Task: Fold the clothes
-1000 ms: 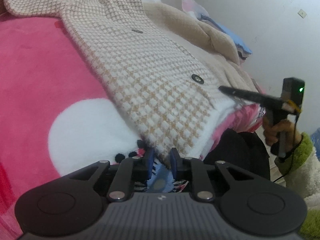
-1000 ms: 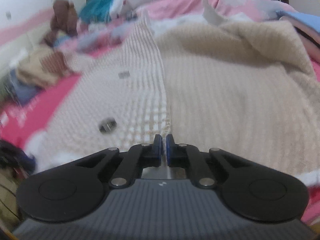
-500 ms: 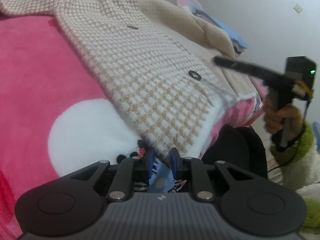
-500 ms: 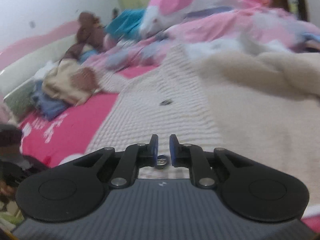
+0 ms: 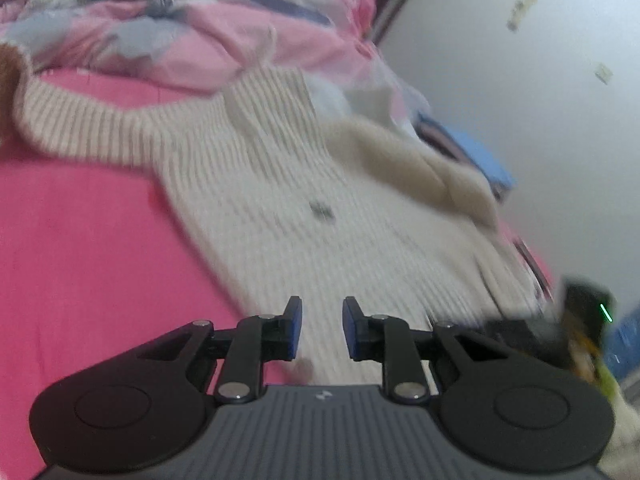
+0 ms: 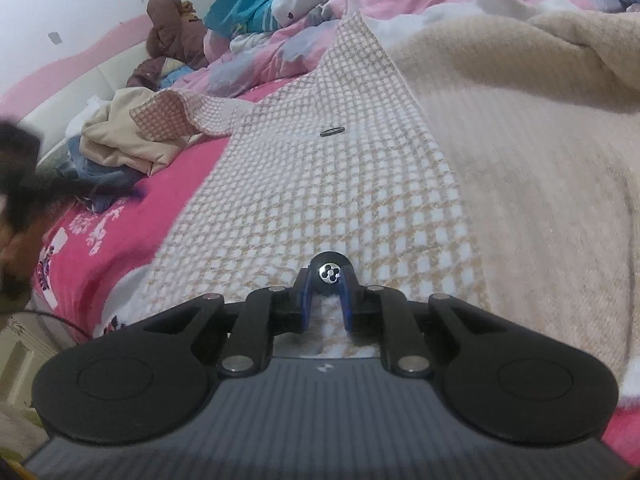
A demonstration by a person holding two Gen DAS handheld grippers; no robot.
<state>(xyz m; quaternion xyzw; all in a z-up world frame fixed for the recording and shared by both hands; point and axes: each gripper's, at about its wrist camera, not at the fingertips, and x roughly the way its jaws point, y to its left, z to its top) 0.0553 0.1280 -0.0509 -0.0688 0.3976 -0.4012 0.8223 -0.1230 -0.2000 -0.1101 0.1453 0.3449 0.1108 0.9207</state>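
Note:
A cream-and-tan checked jacket [image 5: 280, 208] lies spread on the pink bedspread [image 5: 80, 260], its beige fleece lining [image 5: 400, 152] turned up on the right. My left gripper [image 5: 322, 328] hovers low over the jacket's near part, fingers apart with only blurred fabric beyond them. In the right wrist view the jacket [image 6: 320, 180] fills the middle. My right gripper [image 6: 327, 286] is shut on its front edge, with a dark metal button [image 6: 330, 272] sitting at the fingertips. A second button [image 6: 332, 131] lies further up. The lining [image 6: 540, 140] spreads to the right.
A rumpled pink quilt [image 5: 240, 32] lies behind the jacket. A heap of clothes [image 6: 120, 148] and a brown garment [image 6: 172, 28] sit at the far left by the wall. A person's dark hair [image 6: 16, 168] shows at the left edge. Blue folded cloth [image 5: 480, 156] lies near the white wall.
My left gripper has swung forward and up from the hem corner over the jacket, its fingers slightly wider. My right gripper, first fully shut, has taken the jacket's front edge by the button.

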